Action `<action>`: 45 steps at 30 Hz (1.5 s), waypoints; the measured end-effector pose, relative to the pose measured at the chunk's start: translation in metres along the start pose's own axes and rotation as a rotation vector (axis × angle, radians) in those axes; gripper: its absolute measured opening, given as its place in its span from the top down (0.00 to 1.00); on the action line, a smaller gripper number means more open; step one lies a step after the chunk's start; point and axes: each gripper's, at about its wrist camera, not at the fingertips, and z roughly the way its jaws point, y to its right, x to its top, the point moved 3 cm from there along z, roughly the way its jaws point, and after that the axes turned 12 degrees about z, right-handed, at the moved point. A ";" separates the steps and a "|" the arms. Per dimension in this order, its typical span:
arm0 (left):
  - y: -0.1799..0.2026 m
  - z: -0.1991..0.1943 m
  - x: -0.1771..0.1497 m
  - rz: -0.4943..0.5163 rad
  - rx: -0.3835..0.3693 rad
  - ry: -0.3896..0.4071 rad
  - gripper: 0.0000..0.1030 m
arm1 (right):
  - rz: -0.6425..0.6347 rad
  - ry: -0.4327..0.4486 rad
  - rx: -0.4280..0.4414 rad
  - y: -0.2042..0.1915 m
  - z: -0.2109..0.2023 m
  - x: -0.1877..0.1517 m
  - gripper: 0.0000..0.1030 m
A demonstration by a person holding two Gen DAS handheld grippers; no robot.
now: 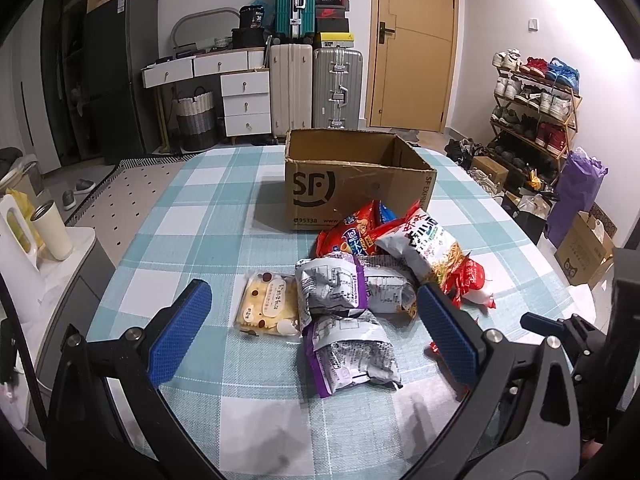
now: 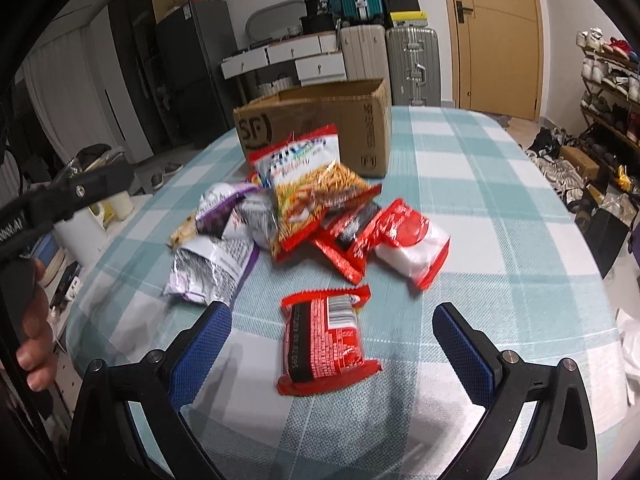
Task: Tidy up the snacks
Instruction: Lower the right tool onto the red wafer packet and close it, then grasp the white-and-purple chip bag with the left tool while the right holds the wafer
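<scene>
An open cardboard box stands on the checked tablecloth with a heap of snack bags in front of it. My left gripper is open, its blue pads straddling two silver-and-purple bags; a yellow biscuit pack lies just left of them. Behind sit a noodle-snack bag and a red bag. My right gripper is open around a lone red packet. More red packets lie beyond it.
The table's left edge borders a white side unit with a cream tumbler. Suitcases, a drawer unit and a wooden door stand behind. A shoe rack and boxes fill the right side. A hand holds the left gripper's handle.
</scene>
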 end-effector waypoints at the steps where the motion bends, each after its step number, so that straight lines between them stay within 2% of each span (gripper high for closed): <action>1: -0.001 0.001 0.000 -0.002 -0.001 -0.002 0.01 | -0.003 -0.005 0.000 0.000 0.002 -0.001 0.00; 6: -0.005 0.005 -0.003 -0.006 0.001 -0.006 0.01 | -0.012 -0.042 -0.019 -0.002 0.019 -0.005 0.00; 16: -0.018 0.011 -0.014 -0.025 0.019 -0.024 0.01 | -0.032 -0.060 -0.056 -0.003 0.034 -0.010 0.02; 20: -0.022 0.014 -0.018 -0.028 0.022 -0.033 0.01 | -0.023 -0.078 -0.062 -0.001 0.039 -0.010 0.20; 24: -0.026 0.015 -0.024 -0.035 0.026 -0.041 0.01 | -0.026 -0.083 -0.067 0.001 0.040 -0.012 0.28; 27: -0.029 0.014 -0.029 -0.040 0.016 -0.041 0.01 | -0.056 -0.084 -0.087 0.000 0.040 -0.012 0.50; 28: -0.030 0.015 -0.031 -0.039 0.015 -0.044 0.01 | -0.060 -0.084 -0.088 -0.001 0.039 -0.012 0.54; 33: -0.032 0.019 -0.042 -0.039 -0.011 -0.069 0.01 | -0.013 -0.093 -0.027 0.008 0.036 -0.009 0.55; 45: -0.026 0.029 -0.051 -0.049 -0.070 -0.113 0.01 | -0.015 -0.036 -0.026 0.010 0.023 -0.006 0.55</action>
